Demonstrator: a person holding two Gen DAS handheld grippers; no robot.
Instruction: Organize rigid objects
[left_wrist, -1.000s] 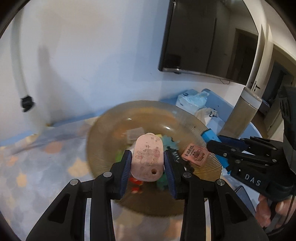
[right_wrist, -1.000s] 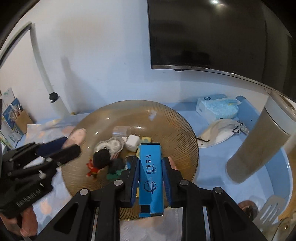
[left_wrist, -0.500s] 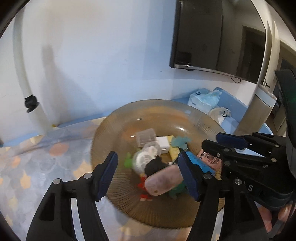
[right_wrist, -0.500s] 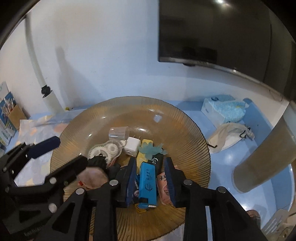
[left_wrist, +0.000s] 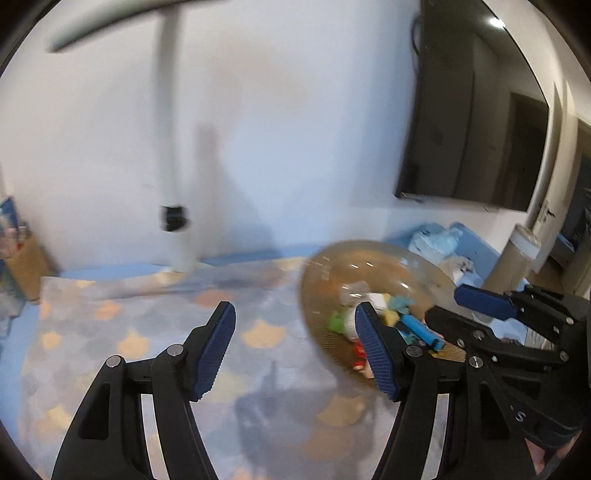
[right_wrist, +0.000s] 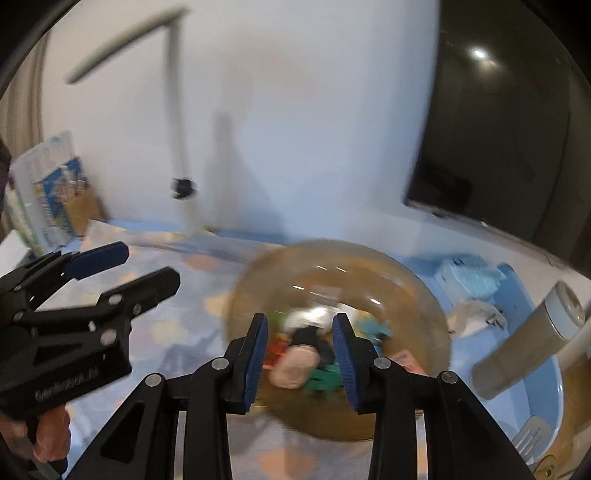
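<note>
- The left gripper (left_wrist: 295, 345) stands spread with nothing between its blue ribbed pads (left_wrist: 216, 349); its jaws have just been opening. It hangs over the patterned blue mat with orange and pale scallop shapes (left_wrist: 147, 325).
- The right gripper (right_wrist: 300, 358) also has its jaws apart, by a narrower gap, and they too have just been opening. No object is pinched; the things seen between the pads lie below, in the bowl.
- The wide, ribbed, amber-tinted glass bowl (right_wrist: 417, 295) rests on the bench, partly on the mat, and holds the small rigid objects in a heap.
- In that heap: a pale pink rounded oblong case (right_wrist: 297, 367), a long blue rectangular box (left_wrist: 421, 328), a white cube-shaped charger (left_wrist: 375, 298), teal and green plastic pieces (right_wrist: 325, 380), a red toy figure (left_wrist: 359, 356), and a pink printed card (right_wrist: 406, 360). Motion blur hides finer detail.
- In the left wrist view the bowl lies to the right of the gripper, with the right gripper's black frame crossing its near rim.
- Beyond the bowl lie a light blue tissue pack (right_wrist: 472, 278), a crumpled white face mask (right_wrist: 476, 317) and a tall grey cylinder with a white top (right_wrist: 528, 343).
- A dark wall-mounted screen (left_wrist: 469, 122) hangs on the white wall above.
</note>
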